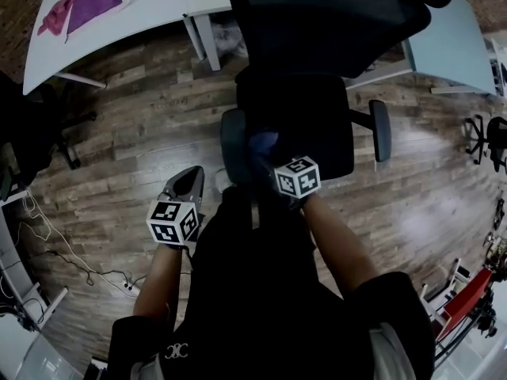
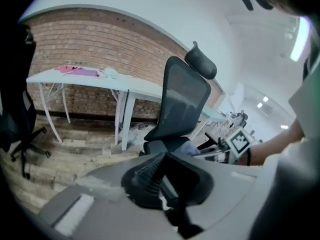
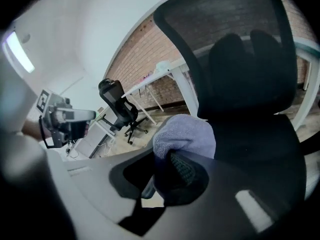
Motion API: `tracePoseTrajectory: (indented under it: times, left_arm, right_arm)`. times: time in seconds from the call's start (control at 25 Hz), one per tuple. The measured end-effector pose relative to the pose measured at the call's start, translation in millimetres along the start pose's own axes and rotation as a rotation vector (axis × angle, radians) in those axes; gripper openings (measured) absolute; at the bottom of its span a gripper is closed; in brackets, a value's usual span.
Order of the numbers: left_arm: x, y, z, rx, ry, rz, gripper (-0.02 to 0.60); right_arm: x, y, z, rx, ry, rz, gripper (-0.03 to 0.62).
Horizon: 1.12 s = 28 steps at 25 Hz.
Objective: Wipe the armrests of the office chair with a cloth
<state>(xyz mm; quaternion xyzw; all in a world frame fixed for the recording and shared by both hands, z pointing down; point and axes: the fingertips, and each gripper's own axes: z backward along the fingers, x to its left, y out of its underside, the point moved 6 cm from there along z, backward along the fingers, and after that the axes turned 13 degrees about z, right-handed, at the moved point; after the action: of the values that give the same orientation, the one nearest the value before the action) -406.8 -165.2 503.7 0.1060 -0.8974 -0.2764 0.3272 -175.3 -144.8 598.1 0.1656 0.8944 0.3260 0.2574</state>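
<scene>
**Ana:** What is way over on the left?

**Ben:** A black chair. Near it, thin cables lie on the wood floor. Far back is a white table with a pink cloth and a purple cloth on top. Behind that table is a brick wall.

**Ana:** What is the floor like?

**Ben:** It has brown planks, and they look shiny on the right side.

**Ana:** What comes next?

**Ben:** The left gripper. It hangs over the floor, near us and just left of the office chair. Its jaws are pressed together with nothing between them.

**Ana:** Where is the wiping cloth?

**Ben:** The blue cloth is bunched up and pinched tight in the right gripper. It sits just beside the left armrest, over the left edge of the seat. I can't tell if it touches the armrest.

**Ana:** And the chair?

**Ben:** It is dark, with its seat near us and its tall mesh back far from us. It stands in the middle of the floor. The right armrest sticks out on the other side, well apart from both grippers.

**Ana:** Is there anything past it?

**Ben:** A second white table stands far back on the right. A red thing is down in the near right corner, but it is too small to name.
</scene>
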Motion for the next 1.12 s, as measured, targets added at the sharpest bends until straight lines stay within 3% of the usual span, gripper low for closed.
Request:
tracePoseTrajectory:
  times: [0.12,0.36,0.6,0.76,0.92,1.12]
  left_arm:
    - [12,-6,1,0.015,-0.001,-0.068,0.005]
    - [2,-6,10,-0.008,0.026,-0.048,0.005]
    - [-38,14,21,-0.019,0.058,-0.045,0.005]
    - [-46,20,34,-0.029,0.063,-0.092,0.005]
    - [-29,22,52,-0.028,0.081,-0.100,0.005]
    - [24,5,60,0.006,0.127,-0.158,0.005]
  right_arm:
    - [26,-13,28,-0.078,0.050,-0.003,0.060]
    - [61,-16,54,-0.140,0.155,0.004,0.060]
    - [99,-4,63,-0.174,0.110,0.039,0.060]
    - [118,0,48,-0.166,0.095,0.101,0.060]
    - [148,2,36,-0.157,0.103,0.089,0.060]
    - [173,-10,-5,-0.146,0.172,0.044,0.060]
